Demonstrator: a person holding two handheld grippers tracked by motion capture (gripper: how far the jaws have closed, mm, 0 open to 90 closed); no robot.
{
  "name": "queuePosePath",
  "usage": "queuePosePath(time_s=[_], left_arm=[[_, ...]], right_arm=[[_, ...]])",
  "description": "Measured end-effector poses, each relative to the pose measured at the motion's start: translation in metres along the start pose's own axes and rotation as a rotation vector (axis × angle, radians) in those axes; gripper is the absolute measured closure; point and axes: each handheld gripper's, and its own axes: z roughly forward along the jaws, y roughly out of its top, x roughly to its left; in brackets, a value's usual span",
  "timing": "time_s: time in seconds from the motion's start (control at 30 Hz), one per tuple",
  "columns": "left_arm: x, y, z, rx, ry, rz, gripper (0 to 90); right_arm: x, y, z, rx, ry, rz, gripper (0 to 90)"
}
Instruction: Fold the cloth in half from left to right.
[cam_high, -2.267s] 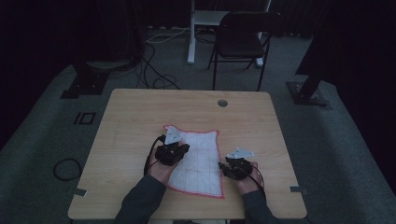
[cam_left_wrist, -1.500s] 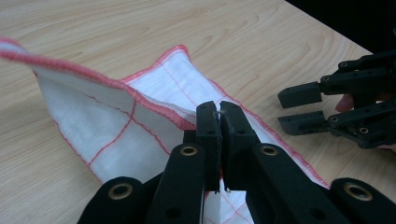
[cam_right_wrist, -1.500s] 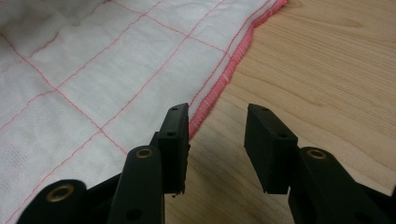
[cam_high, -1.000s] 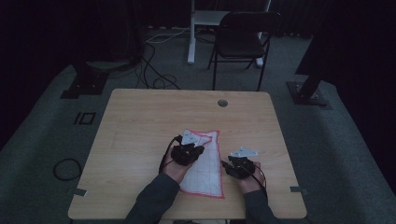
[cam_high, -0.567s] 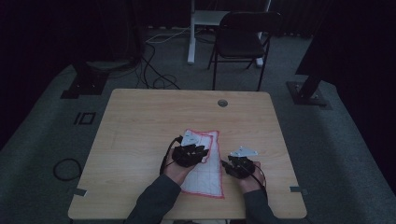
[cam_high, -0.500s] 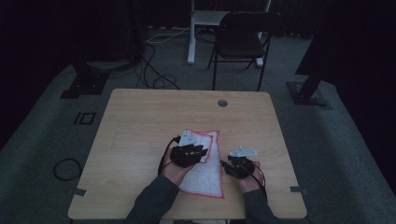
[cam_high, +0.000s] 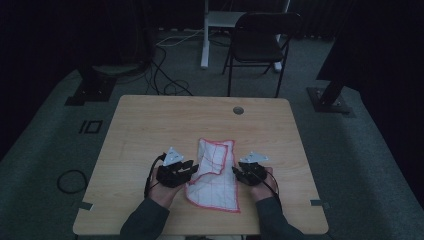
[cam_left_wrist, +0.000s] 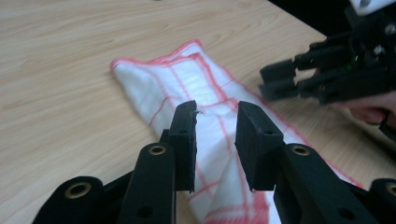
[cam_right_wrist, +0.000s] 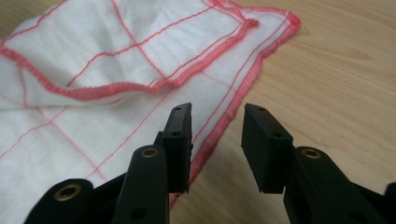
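Folding a cloth on a wooden table (cam_high: 150, 125). The white cloth with red stitched edging (cam_high: 215, 172) lies flat near the table's front edge, below the round cable hole (cam_high: 238, 110), its left portion already turned over onto the rest. The left gripper (cam_high: 192, 168) sits at the cloth's left side; seen in the left gripper view, its jaws have just been opening and stand parted above the folded layer (cam_left_wrist: 187, 79), pressing on nothing, though a thread seems to cling to one pad, which the dim picture does not settle. The right gripper (cam_high: 236, 173) waits at the cloth's right side; in the right gripper view its jaws, which have just been closing a little, straddle the red hem (cam_right_wrist: 233, 107) with a clear gap either side and hold no fabric. Risks from here, as a judgement: a snagged thread could drag the fold open as the left gripper leaves; the right jaws, closing slightly off the hem, could catch one layer alone or slide off the thin edge, skewing the next fold.
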Motion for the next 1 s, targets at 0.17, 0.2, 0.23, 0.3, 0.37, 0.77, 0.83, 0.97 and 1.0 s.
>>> queuePosePath(time_s=[0.17, 0.2, 0.23, 0.3, 0.37, 0.77, 0.83, 0.97, 1.0], left_arm=[[0.008, -0.013, -0.015, -0.016, 0.006, -0.02, 68.5], [0.009, -0.016, -0.018, -0.016, 0.009, -0.027, 68.6], [0.011, -0.019, -0.021, -0.015, 0.012, -0.032, 68.7], [0.013, -0.024, -0.025, -0.011, 0.02, -0.039, 68.9], [0.014, -0.029, -0.028, -0.001, 0.022, -0.039, 68.8], [0.01, -0.053, -0.021, 0.038, -0.047, -0.03, 64.8], [0.008, -0.054, -0.018, 0.043, -0.055, -0.032, 64.0], [0.006, -0.053, -0.014, 0.053, -0.057, -0.024, 61.1], [0.006, -0.053, -0.014, 0.055, -0.057, -0.024, 60.9]], right_arm=[[-0.002, 0.008, 0.004, -0.009, 0.0, -0.007, 67.9], [-0.003, 0.01, 0.006, -0.008, 0.0, -0.011, 68.9], [-0.003, 0.012, 0.007, -0.007, -0.002, -0.014, 69.8], [-0.002, 0.015, 0.009, -0.01, 0.0, -0.023, 70.5], [-0.003, 0.019, 0.012, -0.019, 0.003, -0.017, 70.9], [-0.009, 0.044, 0.038, -0.021, 0.005, 0.001, 71.4], [-0.01, 0.046, 0.04, -0.02, 0.004, 0.006, 71.4], [-0.019, 0.056, 0.054, -0.014, 0.001, 0.061, 67.6], [-0.021, 0.058, 0.055, -0.012, -0.002, 0.069, 67.1]])
